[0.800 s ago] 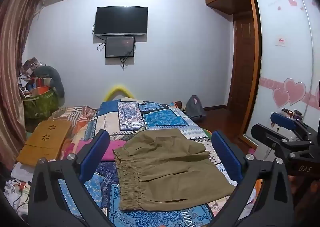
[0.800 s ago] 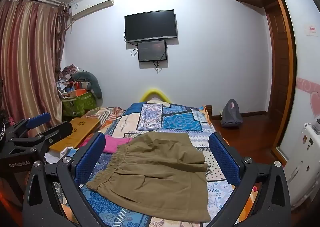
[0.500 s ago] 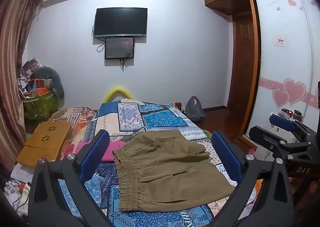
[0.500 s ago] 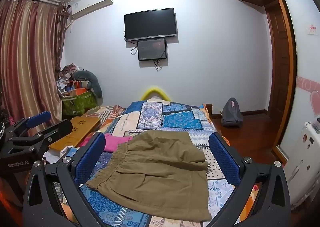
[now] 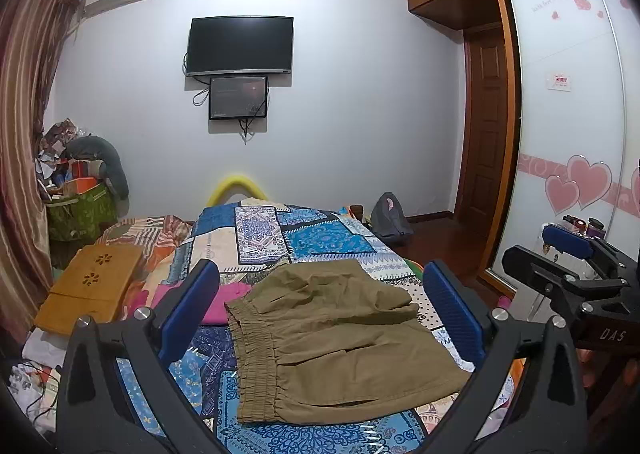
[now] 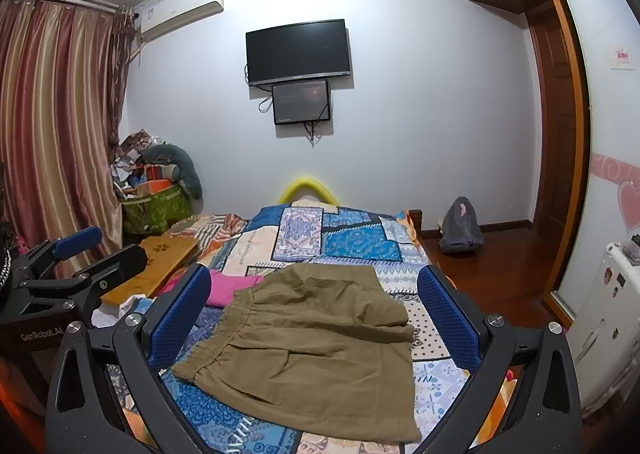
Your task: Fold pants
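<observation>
Olive-brown pants [image 5: 332,342] lie folded in a compact rectangle on the patchwork bed cover, elastic waistband to the left; they also show in the right wrist view [image 6: 316,350]. My left gripper [image 5: 320,314] is open and empty, held above the near end of the pants. My right gripper [image 6: 314,314] is open and empty, also held above them. Each gripper shows at the edge of the other's view: the right gripper [image 5: 568,266] and the left gripper [image 6: 76,258].
The bed [image 5: 320,238] has a blue patchwork cover. A pink garment [image 5: 224,304] lies left of the pants. A wooden lap tray [image 5: 90,284] sits at the bed's left. A wardrobe [image 5: 568,133] stands right, a grey bag [image 5: 388,219] on the floor.
Both views have tilted slightly, so the pants sit a little lower in frame. The pants have not moved and both grippers stay open.
</observation>
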